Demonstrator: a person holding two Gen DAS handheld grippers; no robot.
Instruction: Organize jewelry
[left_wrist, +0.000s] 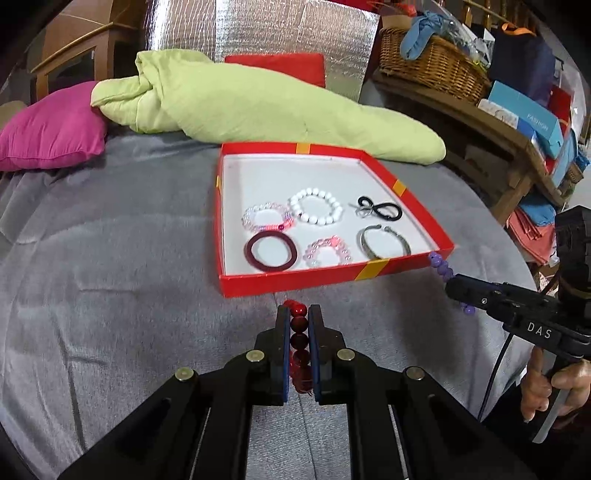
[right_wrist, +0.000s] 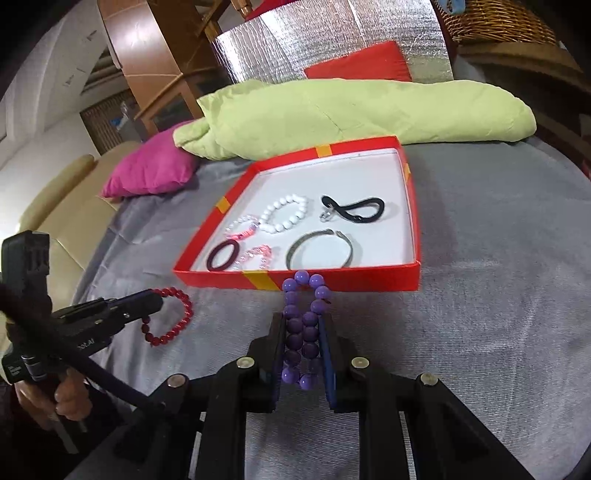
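L gripper (left_wrist: 299, 314) is clamping the red bead bracelet (left_wrist: 298, 332), R gripper (right_wrist: 303, 321) is pinching the purple bead bracelet (right_wrist: 304, 332). Both are hanging just before the red box (left_wrist: 288, 282) w/ six pieces lying inside.

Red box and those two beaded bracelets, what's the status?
Left gripper shut on red bracelet. Right gripper shut on purple bracelet. Red box ahead, six pieces inside. Path clear.

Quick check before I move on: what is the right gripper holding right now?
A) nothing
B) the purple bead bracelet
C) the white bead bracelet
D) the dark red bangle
B: the right gripper is shut on the purple bead bracelet, whose loop sticks out past the fingertips, short of the red box.
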